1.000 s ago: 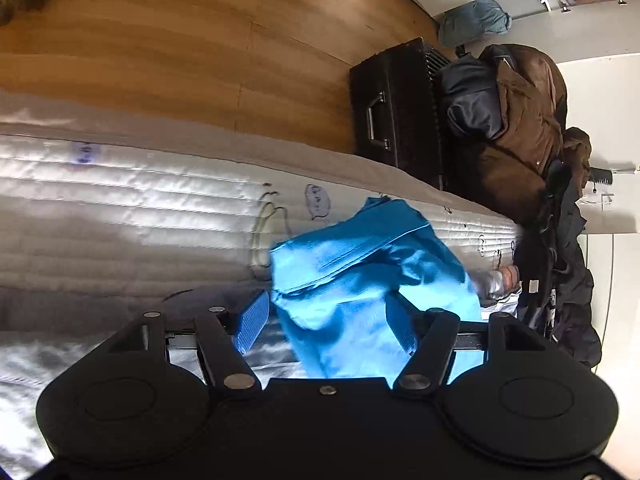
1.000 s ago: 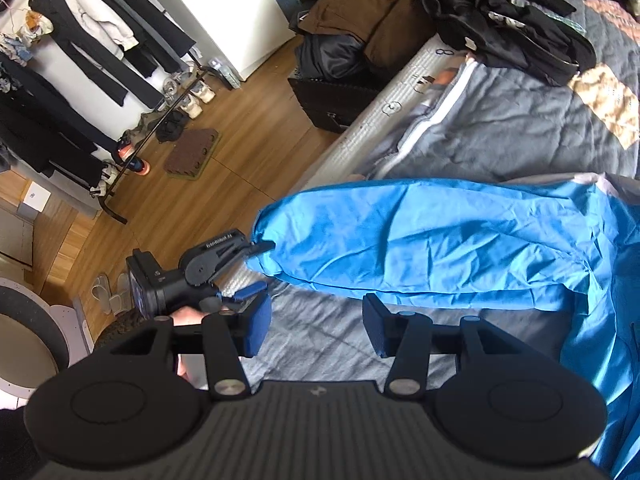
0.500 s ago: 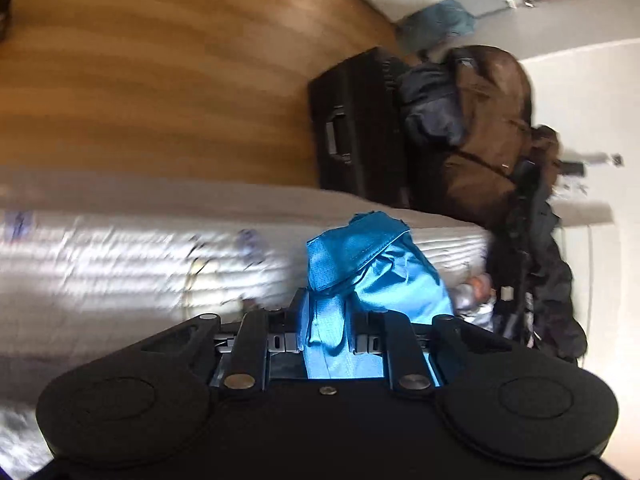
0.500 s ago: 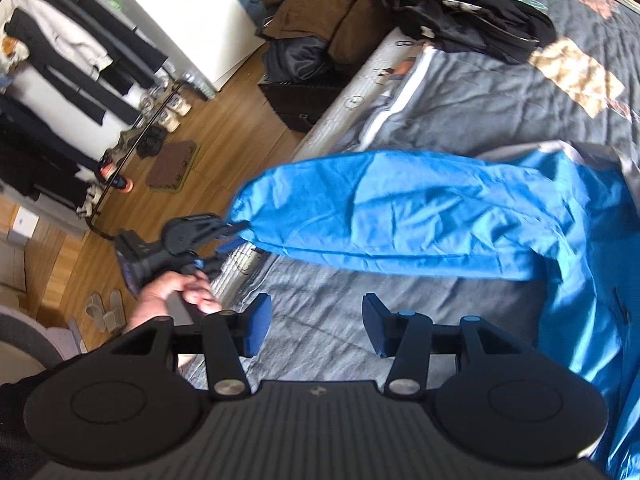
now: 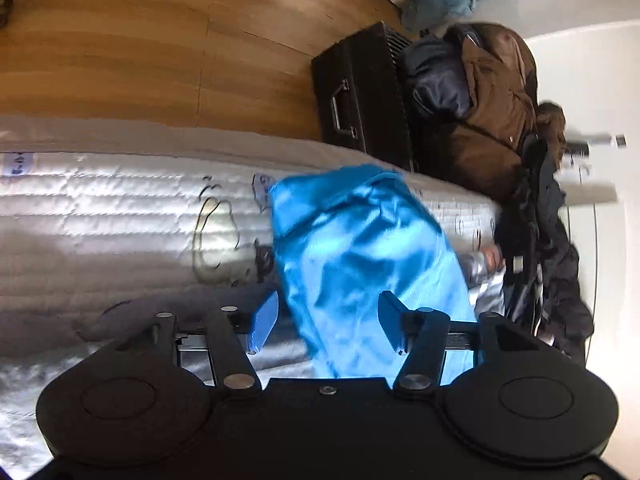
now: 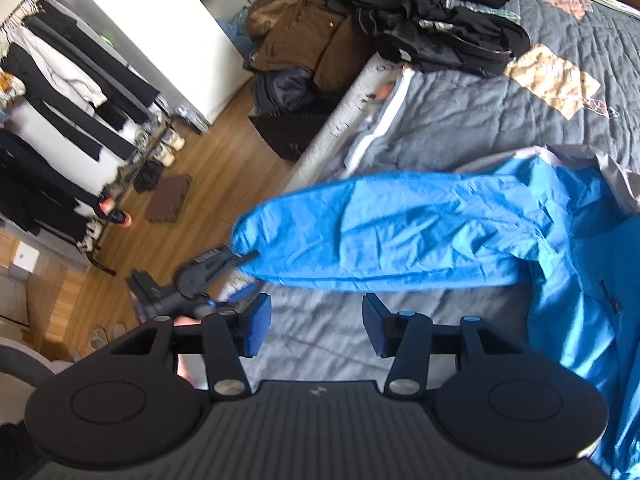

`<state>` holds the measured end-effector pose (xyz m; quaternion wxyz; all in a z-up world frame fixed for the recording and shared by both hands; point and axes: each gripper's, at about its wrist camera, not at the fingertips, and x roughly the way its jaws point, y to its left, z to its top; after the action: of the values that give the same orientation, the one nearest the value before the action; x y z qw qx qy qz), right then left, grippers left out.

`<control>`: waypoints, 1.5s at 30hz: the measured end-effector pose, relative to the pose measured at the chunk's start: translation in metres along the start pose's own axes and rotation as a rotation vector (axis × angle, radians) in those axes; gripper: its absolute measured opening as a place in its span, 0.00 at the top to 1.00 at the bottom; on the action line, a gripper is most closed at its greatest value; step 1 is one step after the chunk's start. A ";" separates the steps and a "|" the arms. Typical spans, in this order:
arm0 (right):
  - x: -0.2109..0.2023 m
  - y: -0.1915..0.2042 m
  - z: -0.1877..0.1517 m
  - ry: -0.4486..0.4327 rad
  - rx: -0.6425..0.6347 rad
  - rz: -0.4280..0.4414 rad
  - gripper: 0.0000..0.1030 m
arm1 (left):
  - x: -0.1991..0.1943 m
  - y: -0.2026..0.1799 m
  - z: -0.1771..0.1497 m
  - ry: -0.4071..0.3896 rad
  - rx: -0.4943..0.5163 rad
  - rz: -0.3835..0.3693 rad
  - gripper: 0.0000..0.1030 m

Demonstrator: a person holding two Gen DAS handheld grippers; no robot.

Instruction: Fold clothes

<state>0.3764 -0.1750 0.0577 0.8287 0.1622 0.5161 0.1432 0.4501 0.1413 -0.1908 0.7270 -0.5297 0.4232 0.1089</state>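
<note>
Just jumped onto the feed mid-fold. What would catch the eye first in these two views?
The bright blue garment dominates: one long sleeve stretches across the grey bedspread to the mattress edge. There the left gripper has the cuff between its opening jaws, the pads clear of the cloth. The right gripper hangs open over bare bedspread, and a heap of dark clothes with a brown coat sits at the bed's far end.
</note>
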 end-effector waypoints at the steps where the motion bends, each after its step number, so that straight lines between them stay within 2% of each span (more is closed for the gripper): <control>1: -0.001 0.003 0.001 -0.011 -0.006 0.010 0.52 | 0.003 -0.002 0.003 -0.009 -0.007 0.000 0.47; 7: -0.002 0.023 0.010 -0.053 -0.031 0.043 0.52 | 0.026 -0.004 0.010 0.012 -0.066 0.008 0.49; 8: -0.003 0.025 0.011 -0.056 -0.032 0.046 0.52 | 0.027 -0.004 0.009 0.009 -0.073 0.009 0.65; 11: -0.008 0.028 0.011 -0.066 -0.039 0.050 0.52 | 0.023 -0.004 0.009 0.004 -0.086 -0.011 0.86; 12: -0.010 0.029 0.010 -0.071 -0.040 0.050 0.52 | 0.019 -0.007 0.010 0.001 -0.072 -0.021 0.88; 14: -0.016 0.026 0.008 -0.080 -0.033 0.044 0.52 | 0.008 -0.015 0.012 -0.007 -0.018 -0.038 0.90; 18: -0.027 0.015 0.005 -0.100 0.004 0.030 0.52 | -0.022 -0.051 0.009 -0.033 0.202 -0.064 0.91; 24: -0.058 -0.005 -0.005 -0.152 0.058 -0.007 0.52 | -0.073 -0.124 -0.019 -0.066 0.451 -0.200 0.92; 28: -0.089 -0.025 -0.010 -0.205 0.101 -0.041 0.52 | -0.099 -0.183 -0.063 -0.067 0.622 -0.322 0.93; 31: -0.117 -0.046 -0.018 -0.252 0.143 -0.075 0.52 | -0.115 -0.226 -0.111 -0.053 0.772 -0.409 0.93; 35: -0.155 -0.081 -0.037 -0.322 0.220 -0.115 0.52 | -0.129 -0.272 -0.182 0.008 0.917 -0.526 0.93; 39: -0.194 -0.119 -0.060 -0.396 0.305 -0.150 0.52 | -0.136 -0.309 -0.257 0.072 1.010 -0.615 0.93; 45: -0.247 -0.180 -0.101 -0.499 0.419 -0.181 0.52 | -0.130 -0.349 -0.369 0.161 1.099 -0.732 0.94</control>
<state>0.1923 -0.4258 0.1408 0.8875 0.3126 0.3279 -0.0841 0.3968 -0.2838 0.1109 0.8475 -0.1980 0.2627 -0.4166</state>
